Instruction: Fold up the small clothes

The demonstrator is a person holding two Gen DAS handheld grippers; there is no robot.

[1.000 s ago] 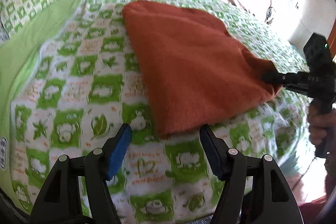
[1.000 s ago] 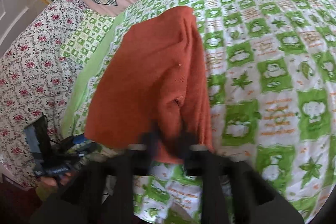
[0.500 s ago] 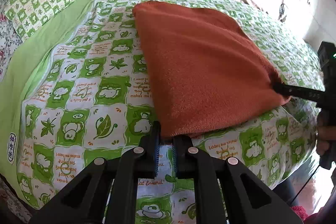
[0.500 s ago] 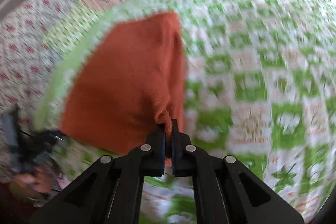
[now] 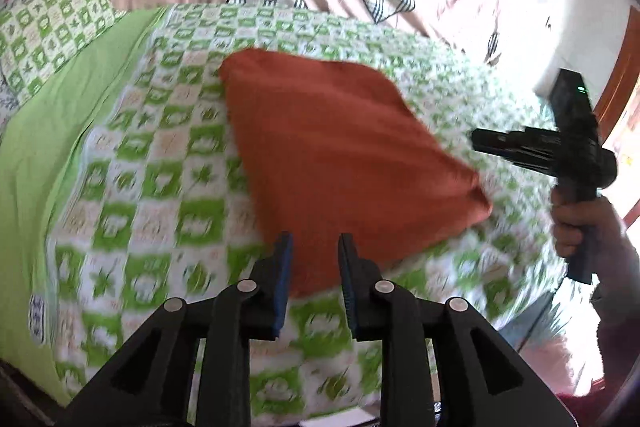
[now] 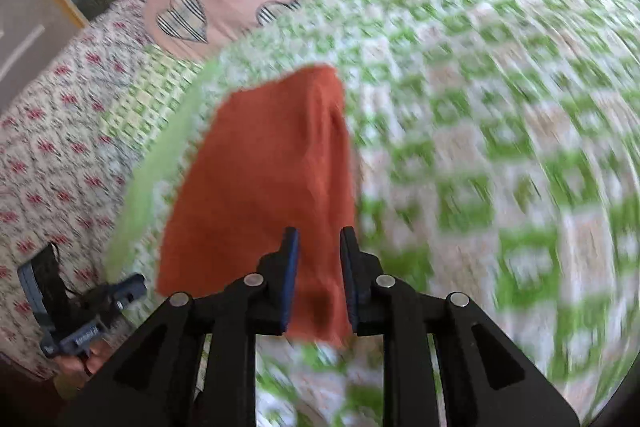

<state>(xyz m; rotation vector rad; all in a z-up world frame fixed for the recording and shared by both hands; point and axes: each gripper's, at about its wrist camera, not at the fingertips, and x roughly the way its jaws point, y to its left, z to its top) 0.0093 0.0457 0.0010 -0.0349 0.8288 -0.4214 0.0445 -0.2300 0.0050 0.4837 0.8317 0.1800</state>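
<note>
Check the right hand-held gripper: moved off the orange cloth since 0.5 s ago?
Yes. The right hand-held gripper has opened and pulled back; seen from the left wrist, it now sits clear of the orange cloth corner.

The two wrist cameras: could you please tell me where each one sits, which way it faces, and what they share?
Left wrist: sits on the left claw, facing up the bed at the orange cloth; its open fingers show, plus the right claw and hand.
Right wrist: sits on the right claw, facing across the cloth's right edge; the left claw shows lower left.
Shared: cloth, green checked bedspread, pink pillows.
</note>
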